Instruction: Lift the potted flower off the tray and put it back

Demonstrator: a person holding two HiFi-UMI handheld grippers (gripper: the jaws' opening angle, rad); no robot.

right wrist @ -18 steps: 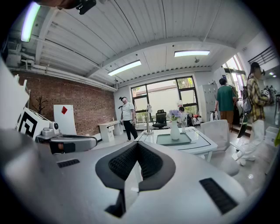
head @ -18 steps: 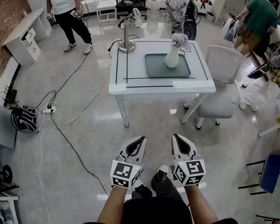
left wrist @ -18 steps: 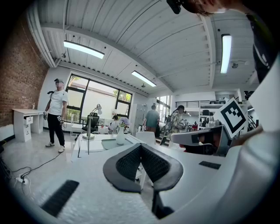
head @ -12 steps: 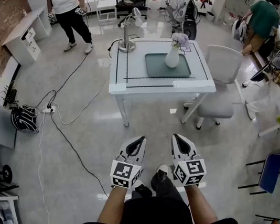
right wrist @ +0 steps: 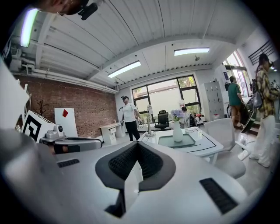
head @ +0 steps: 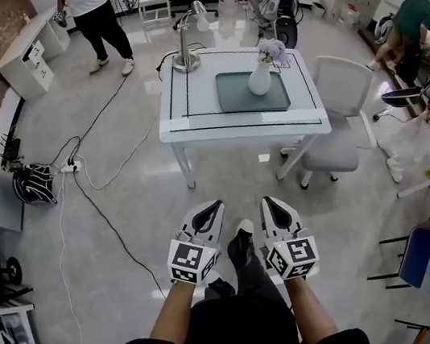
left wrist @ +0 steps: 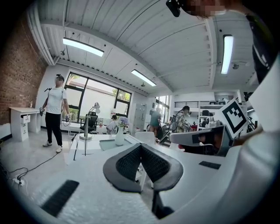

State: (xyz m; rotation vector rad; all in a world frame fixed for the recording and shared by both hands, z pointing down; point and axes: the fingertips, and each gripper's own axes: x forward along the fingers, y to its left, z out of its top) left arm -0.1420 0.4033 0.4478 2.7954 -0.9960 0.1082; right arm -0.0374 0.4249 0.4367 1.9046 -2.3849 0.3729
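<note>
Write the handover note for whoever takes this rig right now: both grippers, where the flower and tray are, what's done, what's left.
Left gripper: jaws shut, nothing between them.
Right gripper: jaws shut, nothing between them.
Both are held out in front of the person, standing on the open floor well short of the table, pointing toward it.
The white vase of purple flowers stands upright on the grey-green rectangular tray, near its right end, on the white square table.
Done: nothing to see; the vase is on the tray, untouched.
Left: walk up, open the jaws, grip the vase, lift it off the tray, set it back.
</note>
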